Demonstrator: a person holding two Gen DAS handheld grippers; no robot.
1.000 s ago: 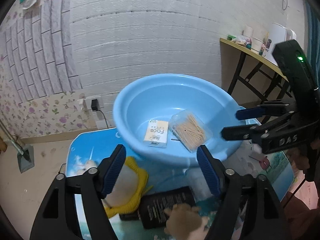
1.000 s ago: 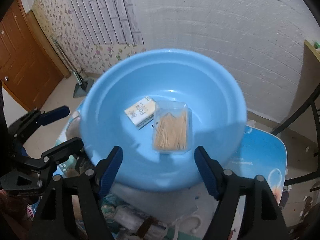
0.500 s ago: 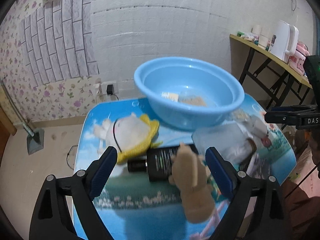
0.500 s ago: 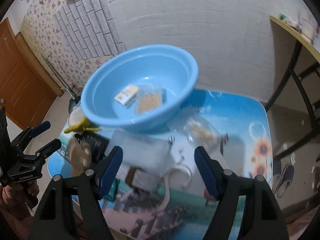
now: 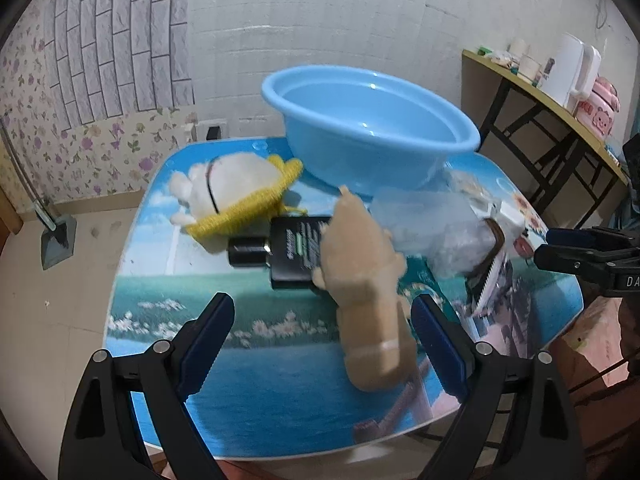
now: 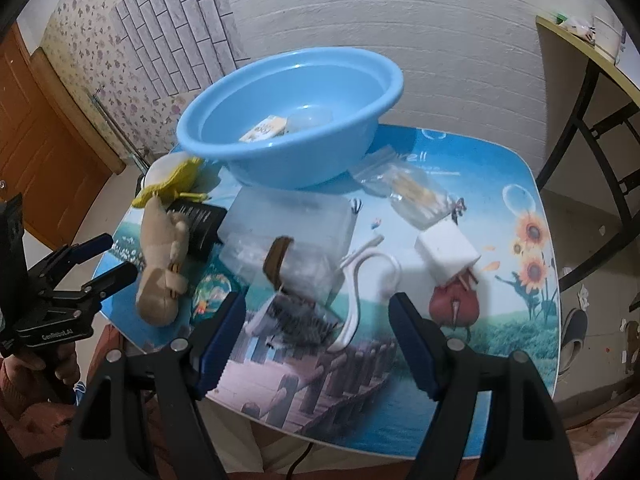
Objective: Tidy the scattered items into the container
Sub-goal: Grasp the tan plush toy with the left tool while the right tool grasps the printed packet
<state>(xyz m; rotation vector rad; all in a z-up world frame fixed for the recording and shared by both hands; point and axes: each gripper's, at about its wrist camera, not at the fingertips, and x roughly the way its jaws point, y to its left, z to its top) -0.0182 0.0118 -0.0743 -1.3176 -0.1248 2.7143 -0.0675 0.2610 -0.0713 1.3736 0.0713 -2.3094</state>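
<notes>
A blue basin (image 5: 372,132) (image 6: 288,136) stands at the back of the table, with a small box (image 6: 266,130) and a clear box (image 6: 310,118) inside. In front of it lie a white plush with a yellow hat (image 5: 236,188), a black bottle (image 5: 296,252), a tan plush (image 5: 368,292) (image 6: 162,264), a clear bag (image 5: 432,232), a bag of sticks (image 6: 416,192), a white charger (image 6: 446,252) and a comb (image 6: 296,316). My left gripper (image 5: 324,336) hovers open just before the tan plush. Above the comb, my right gripper (image 6: 316,336) is open and holds nothing.
The small table (image 5: 256,412) has a printed blue top with rounded edges. A red pouch (image 6: 454,306) and a white cable (image 6: 360,280) lie near the charger. A side table (image 5: 552,100) with a kettle stands to the right. A brick-pattern wall is close behind.
Both grippers have drawn back from over the basin toward the near table edge, so the scattered items now fill the views. The left jaws stand wider than before.
</notes>
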